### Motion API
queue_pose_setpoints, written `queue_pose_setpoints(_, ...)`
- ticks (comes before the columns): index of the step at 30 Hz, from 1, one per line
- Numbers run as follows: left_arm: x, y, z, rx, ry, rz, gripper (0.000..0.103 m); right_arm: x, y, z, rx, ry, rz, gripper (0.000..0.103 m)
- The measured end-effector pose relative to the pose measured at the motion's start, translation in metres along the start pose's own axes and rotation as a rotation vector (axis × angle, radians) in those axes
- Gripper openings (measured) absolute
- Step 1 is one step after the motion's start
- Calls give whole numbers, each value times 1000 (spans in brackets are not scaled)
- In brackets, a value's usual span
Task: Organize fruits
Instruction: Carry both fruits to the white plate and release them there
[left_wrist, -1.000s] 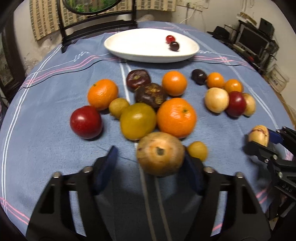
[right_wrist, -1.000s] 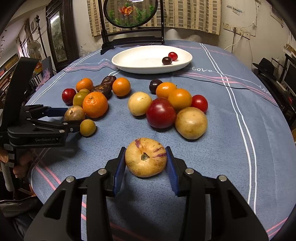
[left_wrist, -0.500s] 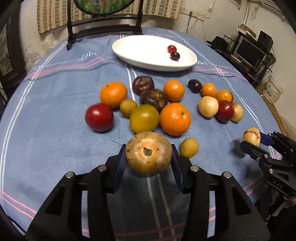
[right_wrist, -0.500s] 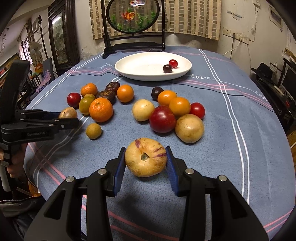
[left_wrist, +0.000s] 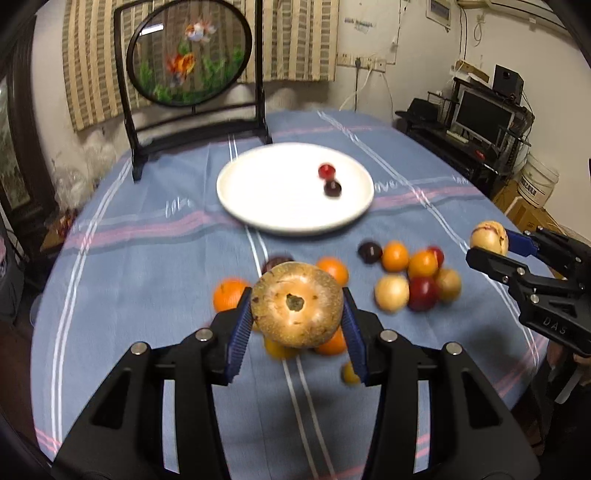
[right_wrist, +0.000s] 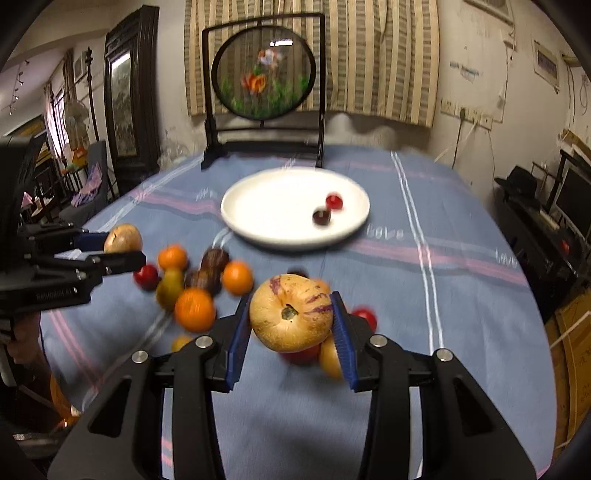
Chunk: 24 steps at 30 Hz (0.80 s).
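Brown speckled fruit (left_wrist: 297, 304) sits pinched in my left gripper (left_wrist: 297, 319), blue pads pressing both flanks, stem scar facing the lens, clear of the cloth. Yellow purple-streaked fruit (right_wrist: 291, 318) is pinched the same way in my right gripper (right_wrist: 291, 326). Each load also shows from the other camera, at 3 o'clock in the left view and at 9 o'clock in the right.

White plate (left_wrist: 295, 188) lies at 12 o'clock from both loads, well apart, with a small red fruit (left_wrist: 326, 171) and a dark one (left_wrist: 332, 188) touching near its far right rim.

Below the loads: loose fruit on the blue striped tablecloth (left_wrist: 147, 266), blurred. An orange group (right_wrist: 195, 309) at 9 o'clock in the right view, a mixed cluster (left_wrist: 417, 284) at 3 o'clock in the left.

Risks, as I judge them:
- Both fruits are round and held only at the widest girth. A jolt or tilt could roll one out forward, and it would land among the loose fruit and scatter it.
- Over-squeeze could bruise the streaked one; its skin looks thin.
- Both grippers aim at the same plate. Converging together, the fingers could clash over the rim.
- Setting down hard near the two small fruits could knock them off the plate's far edge.
- The framed fish screen (right_wrist: 264, 70) stands just beyond the plate; overreach could strike it.
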<state>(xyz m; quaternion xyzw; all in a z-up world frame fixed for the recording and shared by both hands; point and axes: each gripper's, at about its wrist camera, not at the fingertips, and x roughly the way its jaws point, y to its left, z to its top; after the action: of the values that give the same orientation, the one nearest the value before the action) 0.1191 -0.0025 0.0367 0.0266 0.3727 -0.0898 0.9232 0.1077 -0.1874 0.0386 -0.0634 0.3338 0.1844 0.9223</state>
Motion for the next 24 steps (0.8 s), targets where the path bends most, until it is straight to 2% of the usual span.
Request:
queue_pose_setpoints(5, 26, 4, 39, 1, -12, 34, 46, 24, 0, 38, 5, -35, 13, 42)
queue_pose_setpoints(9, 61, 14, 61, -41, 25, 35, 46, 69, 1, 62, 9, 25, 28, 42)
queue_pose_setpoints(12, 96, 19, 72, -54, 68, 63, 46, 109, 1, 73, 7, 93, 38, 42)
queue_pose_setpoints(17, 152, 32, 81, -100, 156, 74, 47, 161, 2, 78, 10, 180, 23, 42)
queue_pose_setpoints(24, 185, 44, 87, -118, 167, 117, 47, 204, -8, 75, 31, 270, 4, 42)
